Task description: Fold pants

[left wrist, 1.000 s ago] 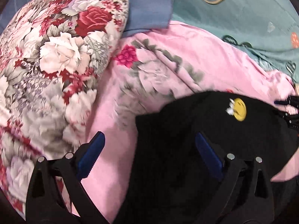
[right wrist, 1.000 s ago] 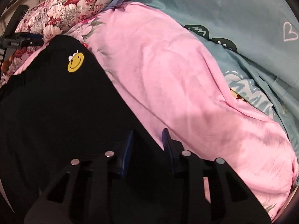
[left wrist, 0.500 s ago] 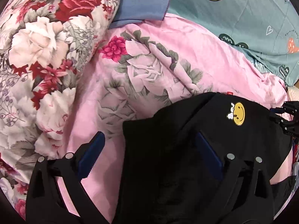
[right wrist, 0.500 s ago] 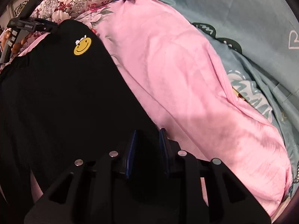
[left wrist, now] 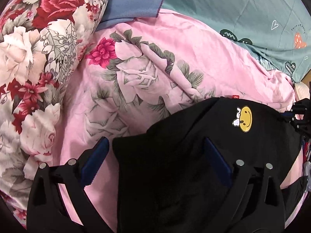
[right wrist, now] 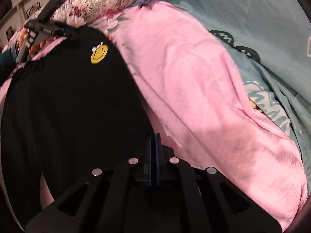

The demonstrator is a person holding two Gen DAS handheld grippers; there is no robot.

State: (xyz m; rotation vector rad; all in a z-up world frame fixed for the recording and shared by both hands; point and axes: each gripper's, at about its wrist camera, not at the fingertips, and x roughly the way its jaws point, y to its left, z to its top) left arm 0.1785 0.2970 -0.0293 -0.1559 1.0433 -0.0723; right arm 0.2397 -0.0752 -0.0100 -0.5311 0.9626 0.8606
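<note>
Where the left wrist view looks down, the left gripper (left wrist: 155, 155) stands wide apart, straddling a corner of the black pants (left wrist: 194, 165); these lie on the pink quilt (left wrist: 194, 54), smiley patch (left wrist: 245, 118) up, beside a floral pillow (left wrist: 38, 48). Right wrist view: the right gripper (right wrist: 154, 145) is pinched tight on the pants' edge, blue pads together. Teal bedding (right wrist: 252, 15) lies beyond.

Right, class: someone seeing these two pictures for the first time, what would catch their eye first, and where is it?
Most striking is the yellow smiley patch on the black pants, which lie spread over the pink blanket. Next comes the red and white floral pillow at the left of the left wrist view. The right gripper is shut on the pants' edge, while the left gripper is open around a corner.
</note>
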